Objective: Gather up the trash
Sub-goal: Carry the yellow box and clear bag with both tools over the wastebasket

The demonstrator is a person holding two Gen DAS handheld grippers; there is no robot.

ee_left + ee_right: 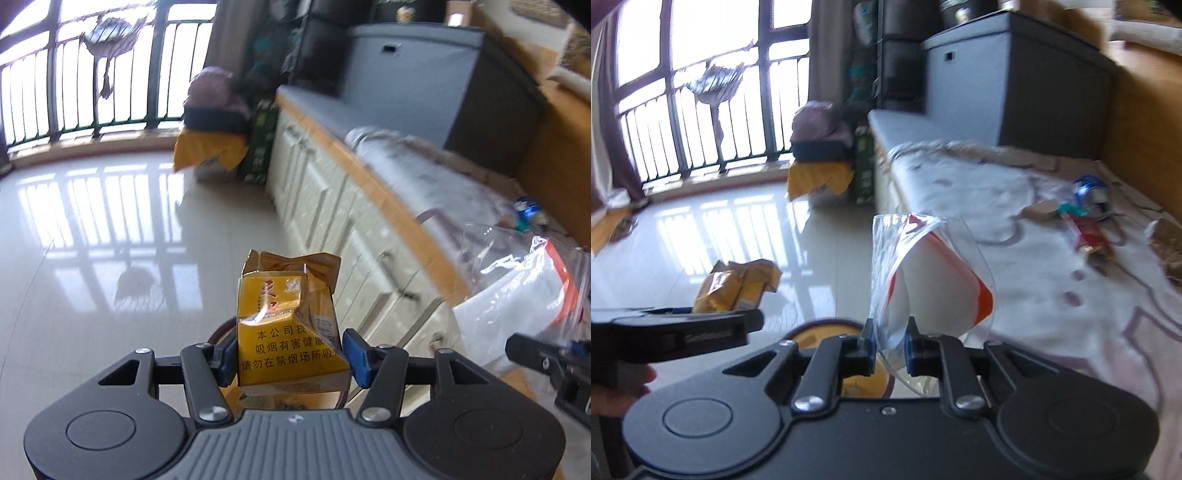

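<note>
Gripping crumpled yellow packet (291,325), clear bag (923,273) empty

Yellow cigarette pack (291,328) with black lettering; clear bag (923,273) with red-orange stripe; blue can (1089,192).

My left gripper (290,350) has its blue pads (356,352) clamped on both sides of a crumpled yellow cigarette pack (291,332), jaws abt half apart, pointing downward. In the right wrist view it shows side-on at the left edge, w/ my hand (617,387) wrapped round its grip. My right gripper (890,350) is pinched tight on a clear plastic bag (923,273), jaws nearly together, also angled down.
</note>
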